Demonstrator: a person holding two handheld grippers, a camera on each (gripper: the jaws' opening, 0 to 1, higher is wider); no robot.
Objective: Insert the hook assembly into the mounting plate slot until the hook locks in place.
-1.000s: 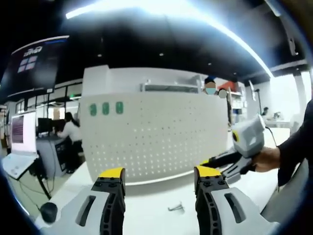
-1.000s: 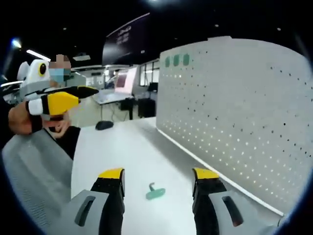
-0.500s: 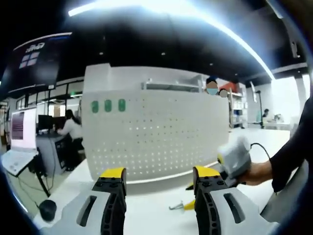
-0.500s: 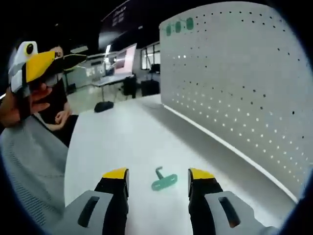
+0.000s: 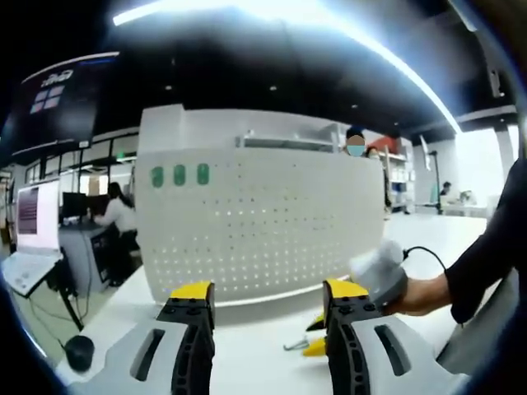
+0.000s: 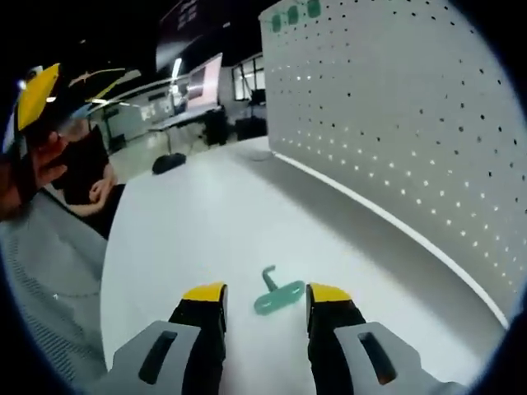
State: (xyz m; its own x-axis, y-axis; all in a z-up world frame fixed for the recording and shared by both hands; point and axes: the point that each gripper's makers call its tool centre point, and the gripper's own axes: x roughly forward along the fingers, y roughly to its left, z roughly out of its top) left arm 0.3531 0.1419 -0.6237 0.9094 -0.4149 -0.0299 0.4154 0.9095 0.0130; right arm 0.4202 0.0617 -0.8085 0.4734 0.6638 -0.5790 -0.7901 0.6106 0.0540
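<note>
Reaching: the right gripper [image 6: 265, 293] was low over the white table [image 6: 189, 222], its jaws parted and set to either side of the green hook assembly [image 6: 277, 295], apparently lined up for a pick.
Hook assembly: it lay flat on the table, just ahead of and between the right jaw tips, touching neither as far as could be told; its thin stem pointed away from the gripper.
Mounting plate: the white perforated mounting plate [image 6: 395, 107] stood upright along the far edge of the table, well apart from the hook, with three green tags [image 5: 179, 174] near its upper corner.
Left gripper: the left gripper [image 5: 265, 296] was held back and higher, jaws spread with nothing between them, facing the plate; this looked like a waiting pose that kept the board and table in sight.
Right hand: seen from the left gripper view, the person's hand [image 5: 422, 293] carried the right gripper down at the table beside the hook [image 5: 294, 346].
Stage: judged early, grasp not yet made, insertion not begun.
Risk: a flat, small part could slide or tip if the jaws closed off-centre.
</note>
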